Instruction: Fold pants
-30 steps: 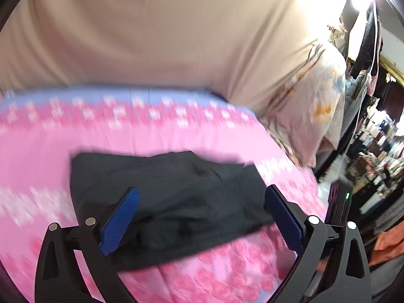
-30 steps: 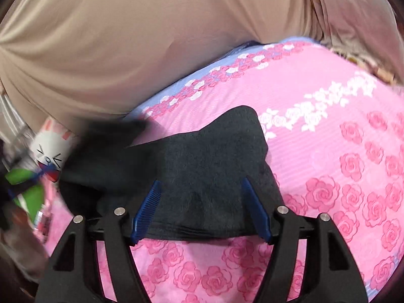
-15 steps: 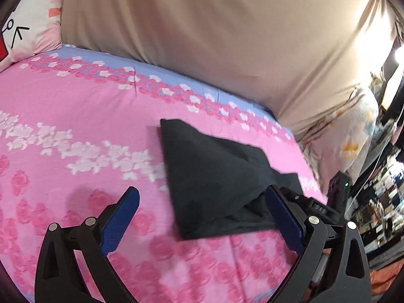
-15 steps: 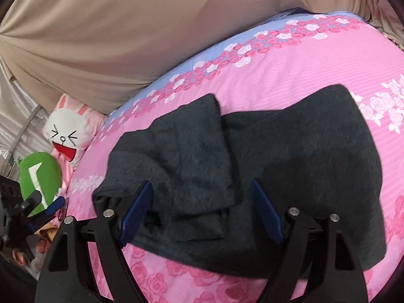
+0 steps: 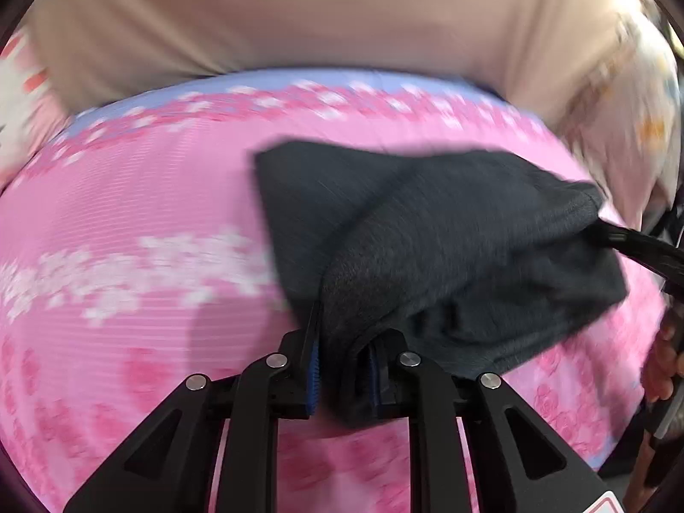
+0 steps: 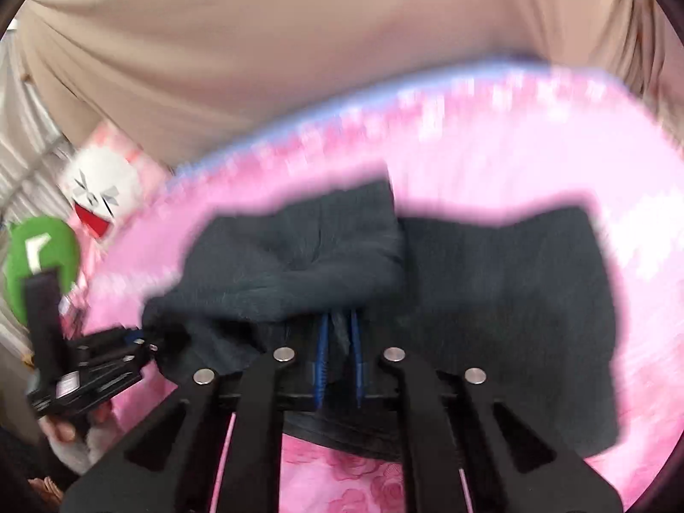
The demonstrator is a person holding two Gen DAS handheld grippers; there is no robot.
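Note:
The dark grey pants (image 5: 449,248) lie partly folded on the pink flowered bed sheet (image 5: 128,222). My left gripper (image 5: 342,378) is shut on a bunched near edge of the pants. The right gripper's black fingers (image 5: 637,248) pinch the pants' far right corner in this view. In the right wrist view my right gripper (image 6: 340,363) is shut on a fold of the pants (image 6: 491,290), and the left gripper (image 6: 98,367) holds the pants' left end. Both views are motion-blurred.
A beige curtain (image 5: 320,13) hangs behind the bed. A white and pink cartoon pillow (image 6: 102,192) and a green toy (image 6: 38,260) lie at the bed's left end. A floral pillow (image 5: 632,98) sits at the right end.
Both grippers were open half a second ago and have closed on the pants. The near edge of the pants is now lifted and bunched between them.

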